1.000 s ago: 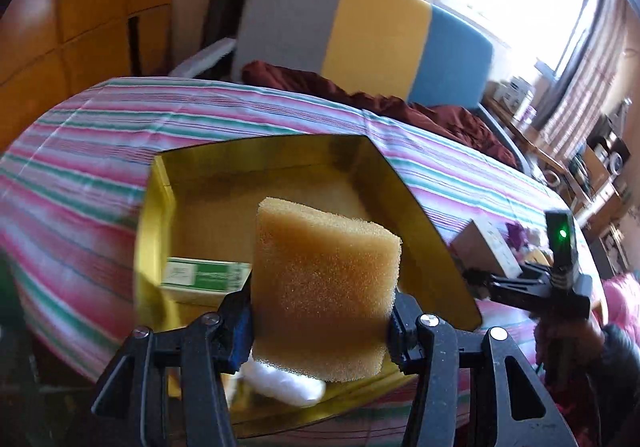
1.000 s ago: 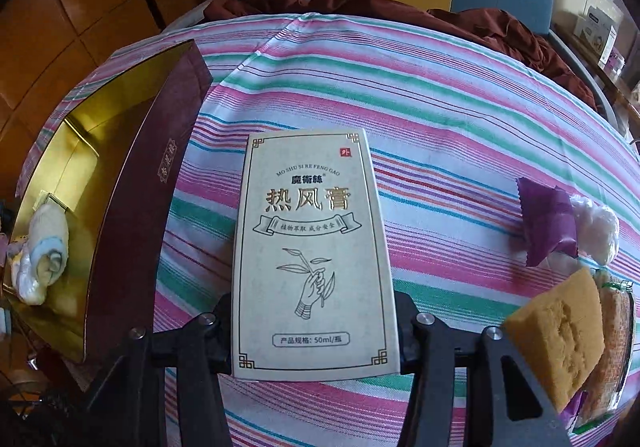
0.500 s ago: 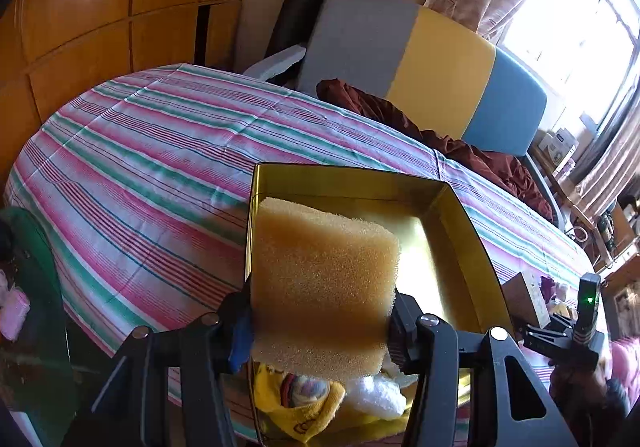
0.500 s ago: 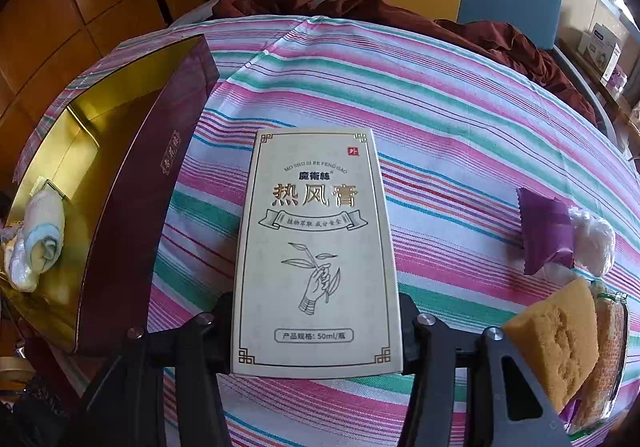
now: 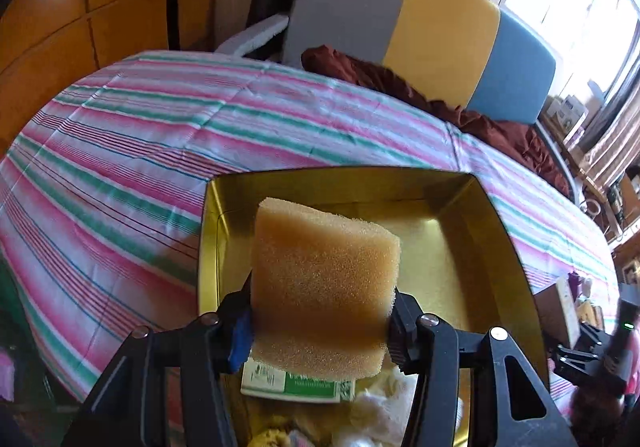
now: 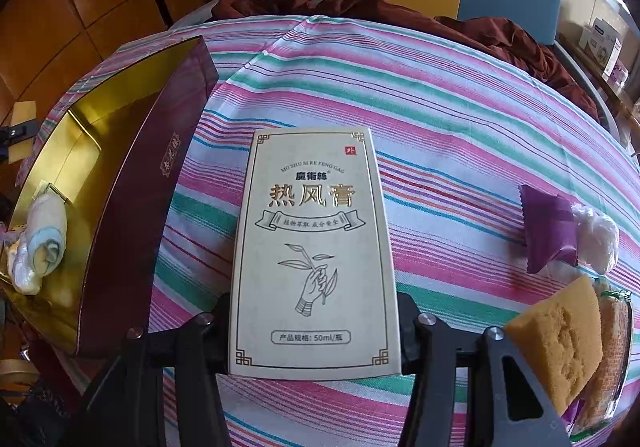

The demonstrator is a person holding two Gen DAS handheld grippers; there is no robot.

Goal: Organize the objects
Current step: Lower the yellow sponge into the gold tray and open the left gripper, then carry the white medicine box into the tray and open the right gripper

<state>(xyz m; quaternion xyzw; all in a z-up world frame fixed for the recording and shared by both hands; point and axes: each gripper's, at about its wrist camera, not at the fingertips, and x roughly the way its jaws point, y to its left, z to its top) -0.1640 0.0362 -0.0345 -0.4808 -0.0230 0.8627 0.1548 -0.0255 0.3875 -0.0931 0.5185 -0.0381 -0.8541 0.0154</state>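
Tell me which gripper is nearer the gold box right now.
Left. The left gripper holds its sponge over the gold box; the right gripper is beside it, over the tablecloth.

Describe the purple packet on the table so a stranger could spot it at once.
Start at the striped tablecloth and look to the right of the cream carton clamped in the right gripper. The purple packet lies there against a white plastic wad. Its solid purple foil and zigzag-cut edges set it apart.

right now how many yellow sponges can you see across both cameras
2. One sponge is clamped in the left gripper above the gold-lined box. The other sponge lies on the striped tablecloth, right of the right gripper. More may be hidden.
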